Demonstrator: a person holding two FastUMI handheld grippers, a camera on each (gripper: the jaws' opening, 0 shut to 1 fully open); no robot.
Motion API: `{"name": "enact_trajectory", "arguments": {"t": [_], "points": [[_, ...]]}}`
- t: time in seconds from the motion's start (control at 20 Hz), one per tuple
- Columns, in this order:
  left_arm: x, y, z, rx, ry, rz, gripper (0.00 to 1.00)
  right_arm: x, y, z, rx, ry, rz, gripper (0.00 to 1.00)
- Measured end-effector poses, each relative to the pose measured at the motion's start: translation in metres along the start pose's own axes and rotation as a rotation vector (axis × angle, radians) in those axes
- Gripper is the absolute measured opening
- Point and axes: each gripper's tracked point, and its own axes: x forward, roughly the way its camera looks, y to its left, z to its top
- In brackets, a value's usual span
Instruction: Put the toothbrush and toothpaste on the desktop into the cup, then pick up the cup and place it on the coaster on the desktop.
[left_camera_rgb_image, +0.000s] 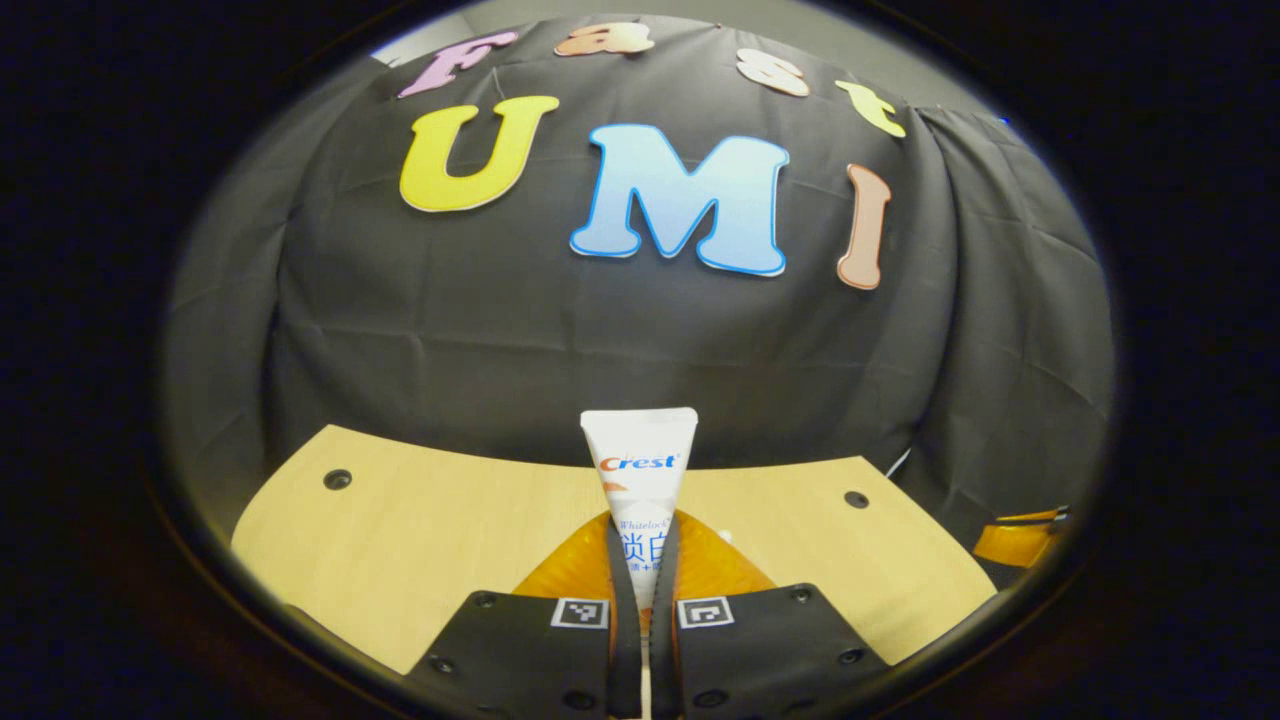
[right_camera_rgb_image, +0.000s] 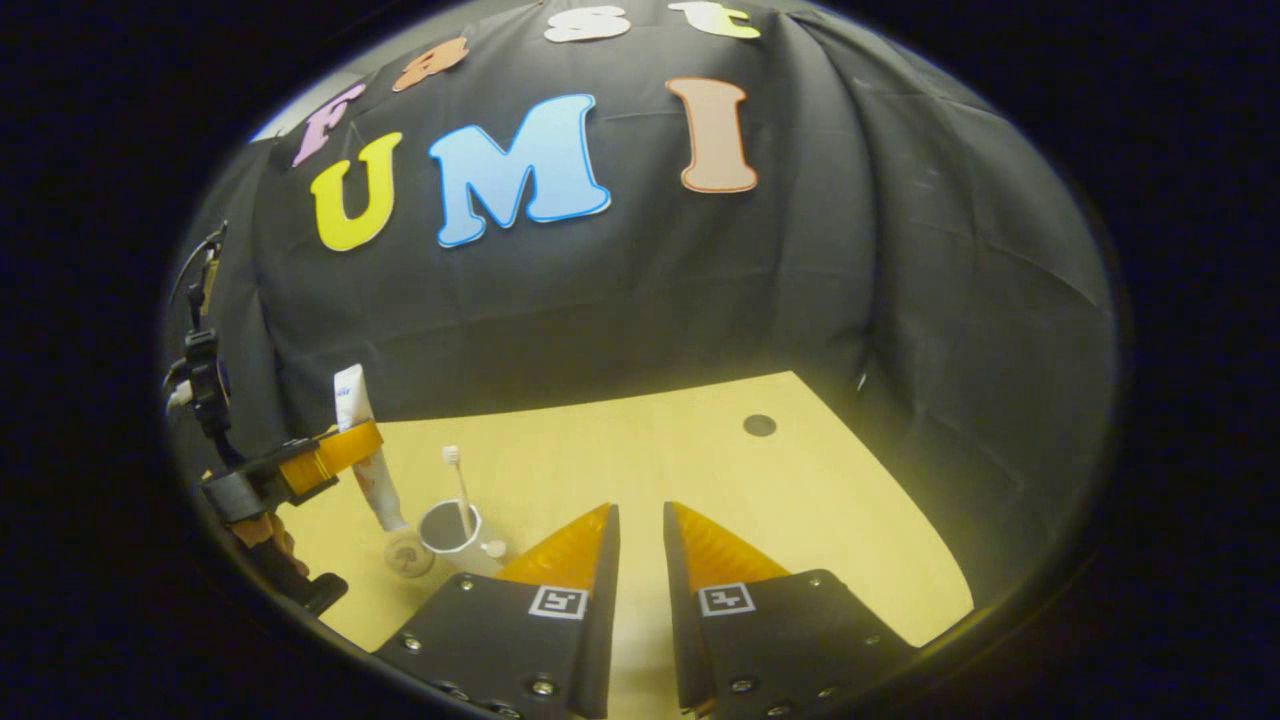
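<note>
A: On the wooden desktop (right_camera_rgb_image: 620, 460), what is sitting where, biggest first?

B: The cup (right_camera_rgb_image: 449, 527) is standing upright near the left gripper (right_camera_rgb_image: 330, 452), with the toothbrush (right_camera_rgb_image: 461, 490) already leaning inside it, head up. A small round disc, probably the coaster (right_camera_rgb_image: 408, 553), is lying just beside the cup, on its left in the right gripper view.

A: And the toothpaste?

B: The toothpaste (left_camera_rgb_image: 640, 480) is being held off the desk, its flat crimped end pointing up. In the right gripper view it is hanging cap-down, close to the cup and coaster. That cap-down hold looks like a set-up for lowering it into the cup, I would say.

A: How are the tongs standing?

B: The left gripper (left_camera_rgb_image: 641, 560) is pinching the tube, both fingers (left_camera_rgb_image: 622, 600) pressing its sides. The right gripper (right_camera_rgb_image: 640, 525) is hovering over bare desktop, parted by a narrow gap, holding and touching nothing.
</note>
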Motion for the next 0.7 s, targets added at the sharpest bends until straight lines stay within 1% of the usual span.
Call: {"name": "enact_trajectory", "arguments": {"t": [0.05,0.1,0.35,0.7], "points": [[0.005,-0.002,-0.005,0.002,0.004,0.002,0.11,-0.001,-0.007,-0.001,0.006,0.001,-0.010,0.24],[0.009,-0.004,-0.008,0.002,0.006,0.003,0.11,-0.002,-0.013,0.000,0.011,0.001,-0.019,0.26],[0.029,-0.011,-0.025,0.002,0.012,0.021,0.11,-0.003,-0.035,-0.007,0.025,0.019,-0.044,0.26],[0.046,-0.010,-0.068,0.013,0.076,0.065,0.11,-0.003,-0.042,-0.020,0.024,0.055,-0.040,0.26]]}}
